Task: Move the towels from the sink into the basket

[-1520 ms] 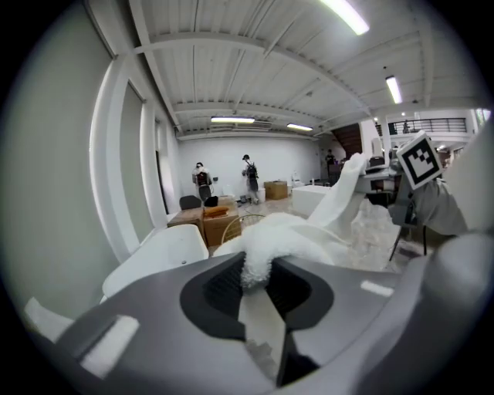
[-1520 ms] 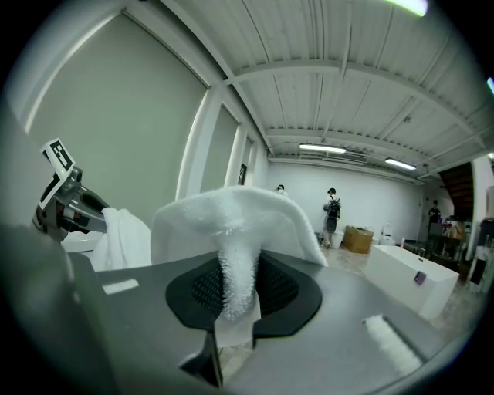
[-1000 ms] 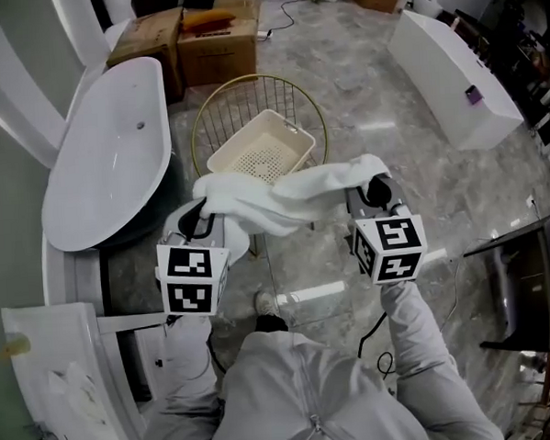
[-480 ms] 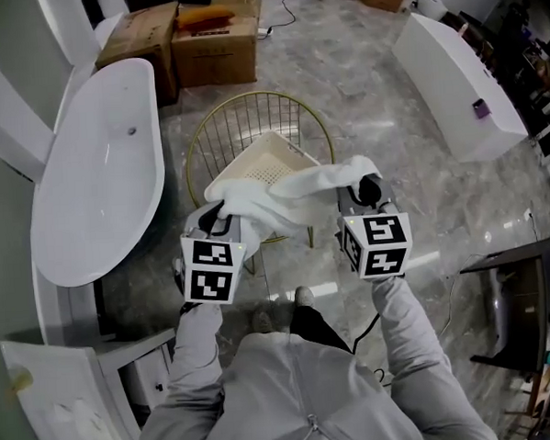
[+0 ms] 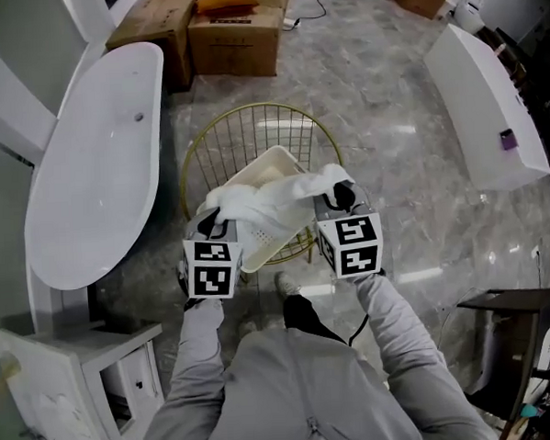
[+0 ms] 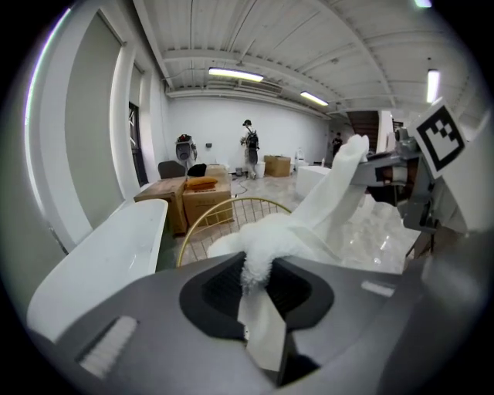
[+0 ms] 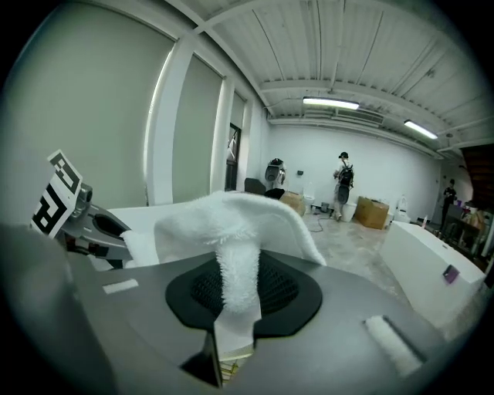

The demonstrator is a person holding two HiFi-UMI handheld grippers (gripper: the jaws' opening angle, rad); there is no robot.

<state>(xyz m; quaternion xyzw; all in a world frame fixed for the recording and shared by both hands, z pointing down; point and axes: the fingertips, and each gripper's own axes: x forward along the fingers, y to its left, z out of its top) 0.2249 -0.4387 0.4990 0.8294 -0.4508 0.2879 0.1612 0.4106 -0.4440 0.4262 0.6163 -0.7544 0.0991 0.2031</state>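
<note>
1. Head view has one white towel [image 5: 278, 198] strung between the two grippers, hanging right over the cream basket [image 5: 269, 245], which sits in a gold wire stand [image 5: 252, 124]. So it's out of the sink but not dropped in yet. I'd call this towel nearly done.
2. Left gripper [image 5: 215, 226] is clamped on one end of the towel and right gripper [image 5: 339, 198] on the other. Both are pinching cloth, nothing else.
3. What's left, my guess: lower it, let go with both, then fetch any others. The towel covers most of the basket, so no idea how many are already in there. The white cabinet [image 5: 71, 363] at bottom left might be the sink unit, but I can't tell if more towels are there.
4. Only the head view shows the basket under the towel, plus the bathtub [image 5: 89, 178] beside the stand.
5. The two gripper views show the close stuff: fluffy cloth bunched between closed jaws, with a flat tail poking back through. They also catch a person [image 6: 248, 145] far across the room, which the head view misses.
</note>
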